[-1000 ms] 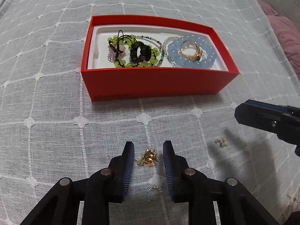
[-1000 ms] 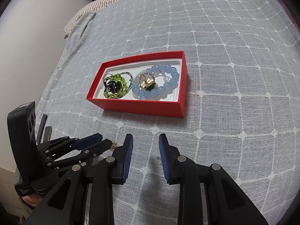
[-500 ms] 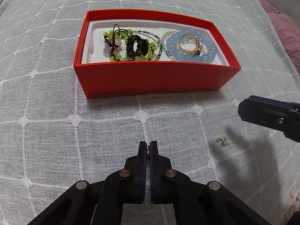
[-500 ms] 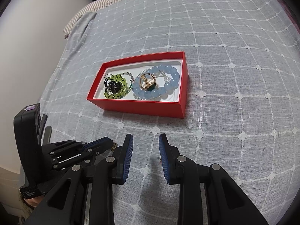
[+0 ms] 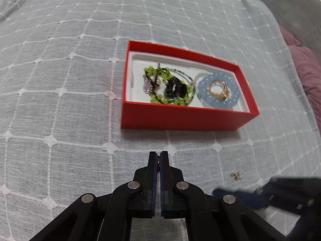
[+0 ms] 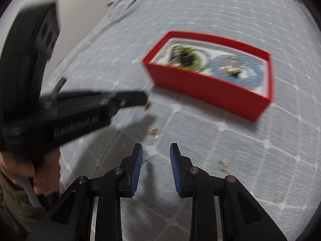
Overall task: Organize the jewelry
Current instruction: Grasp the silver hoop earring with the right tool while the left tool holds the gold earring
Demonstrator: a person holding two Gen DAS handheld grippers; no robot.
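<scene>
Item: jewelry sort, collection stage.

Step in hand, as we judge it: carrying a small gold piece to the red box. Our left gripper has its jaws pressed together, and a sliver of metal shows between the pads; in the right wrist view the gold bit hangs at its tip, clear of the bedspread.

Next move, our estimate: bring the left gripper over the box's bare white left end, then part the jaws low so the piece drops inside and does not bounce out.

Contents of box: green beads left of centre, blue bracelet to the right, gold ring lying on it.

Still loose on the cloth: one earring near right, another gold bit just beyond the right gripper's tips.

Right gripper: jaws partly apart, nothing between them; it points steeply down at the cloth near those loose pieces. This view is blurred.

Pose: left gripper tilted down toward the box, near side. A hand grips its handle at far left.
</scene>
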